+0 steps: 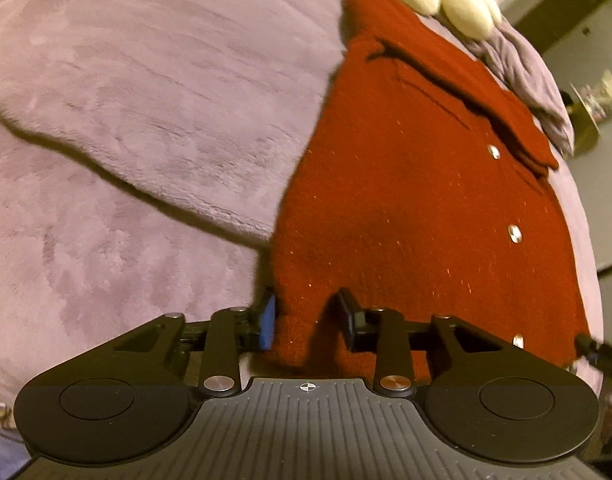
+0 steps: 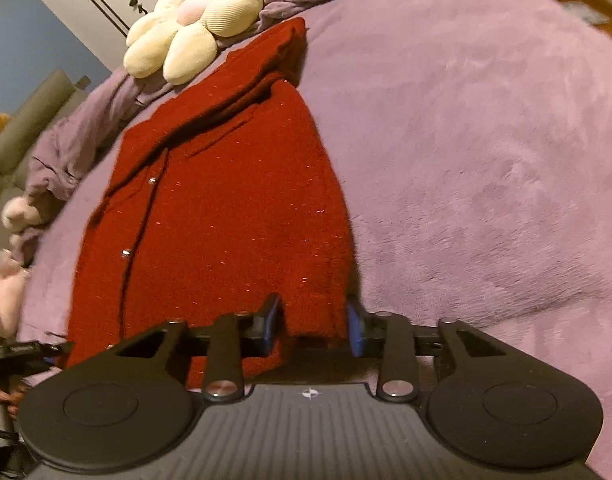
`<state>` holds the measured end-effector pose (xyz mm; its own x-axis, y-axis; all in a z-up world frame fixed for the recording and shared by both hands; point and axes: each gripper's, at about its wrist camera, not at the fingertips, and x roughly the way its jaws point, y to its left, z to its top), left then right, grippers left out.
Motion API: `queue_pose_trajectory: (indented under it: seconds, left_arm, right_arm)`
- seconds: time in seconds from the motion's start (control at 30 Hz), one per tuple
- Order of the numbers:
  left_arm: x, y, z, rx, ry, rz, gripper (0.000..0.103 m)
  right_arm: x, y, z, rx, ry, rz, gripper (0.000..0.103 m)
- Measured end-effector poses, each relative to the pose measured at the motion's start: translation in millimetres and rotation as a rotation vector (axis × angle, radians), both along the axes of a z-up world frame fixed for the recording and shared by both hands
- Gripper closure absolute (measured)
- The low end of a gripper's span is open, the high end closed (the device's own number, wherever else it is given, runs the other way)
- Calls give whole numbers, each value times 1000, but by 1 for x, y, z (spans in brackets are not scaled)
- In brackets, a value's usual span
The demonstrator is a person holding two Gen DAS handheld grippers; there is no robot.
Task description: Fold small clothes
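Between the jaws of the left gripper (image 1: 306, 322), near-left corner of the red cardigan (image 1: 405, 208), hem bunched and raised off the bed (image 1: 126, 100); jaws drawn narrow, pinching knit on both sides. Between the jaws of the right gripper (image 2: 314, 326), the opposite near corner of the same hem, likewise pinched, jaws narrow with fabric filling the gap. Garment spread flat on the purple bed cover, button side up, three metal buttons (image 1: 515, 234) along the placket. Long axis running straight away from both sets of jaws: hem nearest, collar and folded-in sleeves farthest, toward the far edge of the bed beside the cream flower cushion (image 2: 194, 20) and the rumpled purple blanket (image 1: 521, 72). Both grippers at the near edge of the garment, level with one another, neither nearer than the other; tip of the right gripper just visible at the right margin of the left wrist view, at the hem's other end. Likely step: hem lifted and carried forward along the long axis, over the body toward the collar, to halve the cardigan. Equal travel of both corners needed, else a skewed fold. Motion blur in both views; exact depth of grip not determinable.
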<state>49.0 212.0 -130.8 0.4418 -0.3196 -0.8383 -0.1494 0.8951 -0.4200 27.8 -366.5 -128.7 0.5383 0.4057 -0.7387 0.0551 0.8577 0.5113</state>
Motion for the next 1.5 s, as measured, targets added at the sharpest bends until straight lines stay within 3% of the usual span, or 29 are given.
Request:
queue_pose_trajectory:
  seconds: [0.1,0.23,0.3,0.43,0.57,0.67,0.77,0.8,0.9,1.03,1.1,1.13,1.17,1.2,1.23,1.3,1.37,1.5]
  left_arm:
    - [5,-1,1,1,11,-38,67]
    - [11,-2,5,21,23,-74,89]
    - [14,-3,11,1,22,-87,91]
    - [25,-3,41,-100,-47,-108,91]
    - [55,0,75,-161,-166,-64,92]
    - [88,6,86,-157,-224,-3,92]
    - [124,13,80,-120,-238,96,94]
    - [135,16,76,-111,-233,137,102]
    - [163,26,61,-74,-223,245,102]
    - [178,32,51,-47,-226,269,102]
    - [176,28,48,-82,-237,185,93]
    - [174,25,46,-79,-230,144,76]
    - [169,22,45,-70,-223,106,69]
    - [164,17,43,-55,-220,71,59]
    - [158,12,40,-40,-216,36,55]
    - [150,5,32,-18,-201,-25,54]
    - [146,-2,27,-7,-189,-63,54]
    - [134,-13,28,-13,-231,-121,54]
  right_arm:
    - [6,1,-2,15,17,20,59]
    - [13,6,0,-20,26,67,77]
    - [16,7,3,-18,33,96,85]
    - [26,3,18,104,-3,134,85]
    - [58,0,31,203,-48,88,86]
    - [92,5,38,184,-89,55,87]
    - [132,11,38,144,-102,-27,87]
    - [145,14,35,120,-100,-54,87]
    - [178,23,28,38,-95,-126,88]
    - [205,32,18,-2,-100,-154,87]
    - [212,30,13,21,-88,-174,84]
    - [213,27,11,32,-89,-185,81]
    - [212,24,10,46,-95,-192,79]
    - [209,22,10,53,-102,-206,72]
    - [204,17,12,39,-120,-228,53]
    - [191,10,18,-11,-165,-255,38]
    - [182,6,22,-50,-197,-216,38]
    - [167,15,22,-108,-207,-31,38]
